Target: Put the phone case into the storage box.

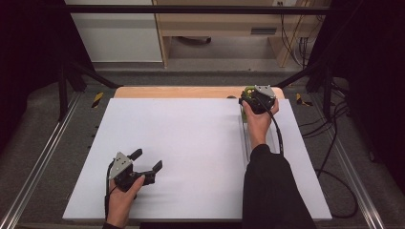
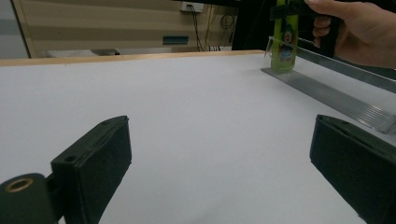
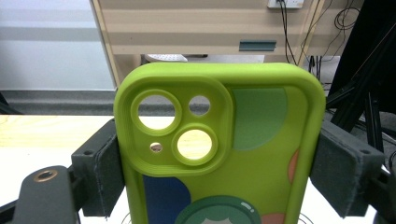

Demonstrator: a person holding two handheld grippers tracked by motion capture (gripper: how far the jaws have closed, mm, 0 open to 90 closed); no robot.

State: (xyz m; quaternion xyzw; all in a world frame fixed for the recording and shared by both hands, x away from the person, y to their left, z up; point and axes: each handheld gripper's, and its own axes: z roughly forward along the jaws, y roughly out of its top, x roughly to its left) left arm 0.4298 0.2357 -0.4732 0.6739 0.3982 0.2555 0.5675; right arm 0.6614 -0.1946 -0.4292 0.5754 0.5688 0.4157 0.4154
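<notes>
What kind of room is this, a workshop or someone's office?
Probably a lab or test bench set up for recording. A white table stands inside a dark metal frame, loose cables trail over the grey floor, and a person works with a hand-held gripper in each hand.

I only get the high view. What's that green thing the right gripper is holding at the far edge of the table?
Observer: A lime-green phone case with camera holes, seen close up in the right gripper view.
Operator: How is it held?
Observer: The right gripper squeezes its two long sides between the fingers.
Operator: Is it standing up?
Observer: Yes. In the left gripper view it stands upright at the end of a ribbed rail.
</notes>
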